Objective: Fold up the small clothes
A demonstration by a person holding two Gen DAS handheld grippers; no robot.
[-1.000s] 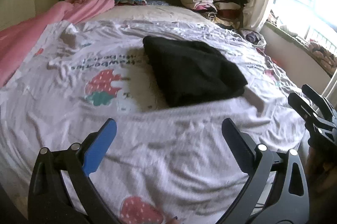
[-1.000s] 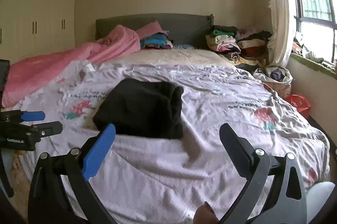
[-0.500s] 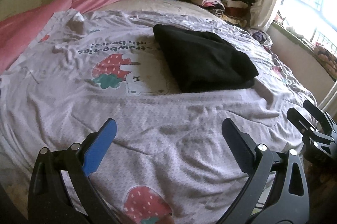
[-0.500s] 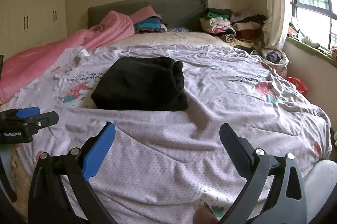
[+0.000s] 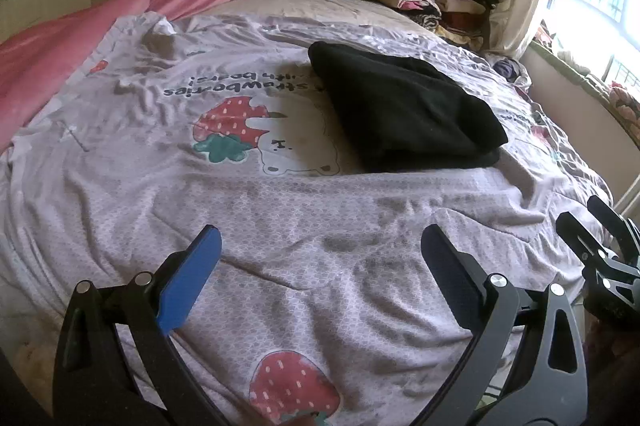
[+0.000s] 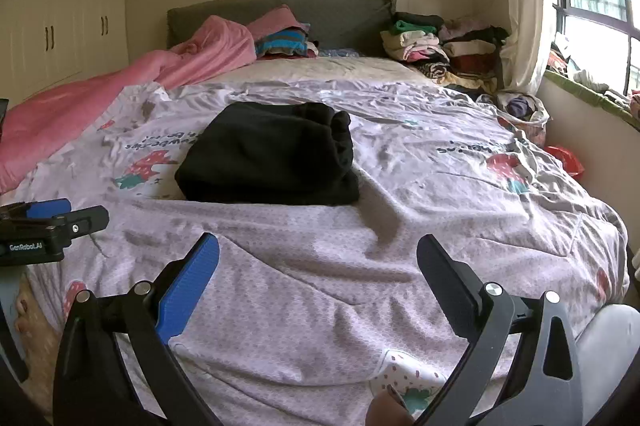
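one black garment [image 5: 404, 113], two tongs [image 5: 320, 258], one bed [image 5: 280, 218]

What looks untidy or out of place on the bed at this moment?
Nothing is spilled or damaged. The black garment lies folded on the strawberry quilt, but its right edge is bunched and uneven. The quilt itself is wrinkled. Both the left gripper and the right gripper are open and empty.

Two printed texts can be read. On the side of the left tool [image 6: 48, 226], seen at the left edge of the right wrist view, small white letters spell "GenRobot.AI". On the bedsheet [image 5: 280, 226] a dark line of lettering runs upside down — "strawberries with bears!" — just beyond the strawberry print. A second line, far right on the sheet, is too small to read.
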